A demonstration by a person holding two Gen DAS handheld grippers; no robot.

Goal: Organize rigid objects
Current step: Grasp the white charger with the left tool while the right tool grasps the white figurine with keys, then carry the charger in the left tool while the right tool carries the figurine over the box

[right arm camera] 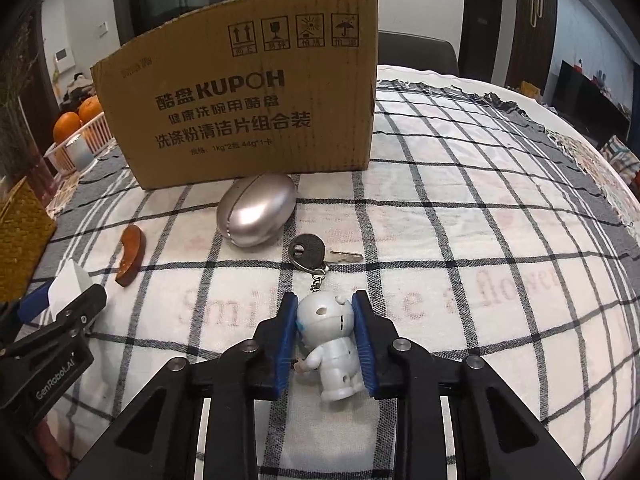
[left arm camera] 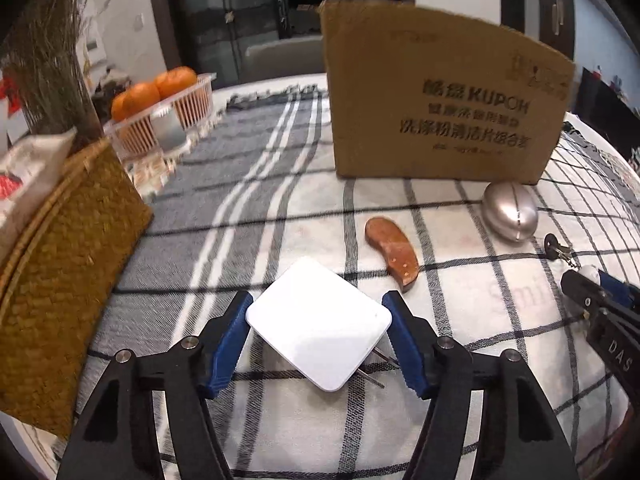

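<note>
My left gripper (left arm camera: 318, 308) is shut on a white square charger (left arm camera: 318, 322), its blue pads touching two opposite corners; the metal prongs stick out below it. My right gripper (right arm camera: 325, 312) is shut on a white robot figurine (right arm camera: 330, 344) that is chained to a black-headed key (right arm camera: 308, 249) lying on the cloth. A brown wooden handle piece (left arm camera: 394, 252) and a silver egg-shaped case (left arm camera: 510, 212) lie on the checked cloth in front of a cardboard box (left arm camera: 440, 104). The box also shows in the right wrist view (right arm camera: 248, 108).
A woven straw basket (left arm camera: 60, 264) stands at the left. A clear plastic tray with oranges (left arm camera: 168, 108) sits at the back left. The right gripper (left arm camera: 600, 304) shows at the right edge of the left wrist view. The checked tablecloth (right arm camera: 480, 260) covers a round table.
</note>
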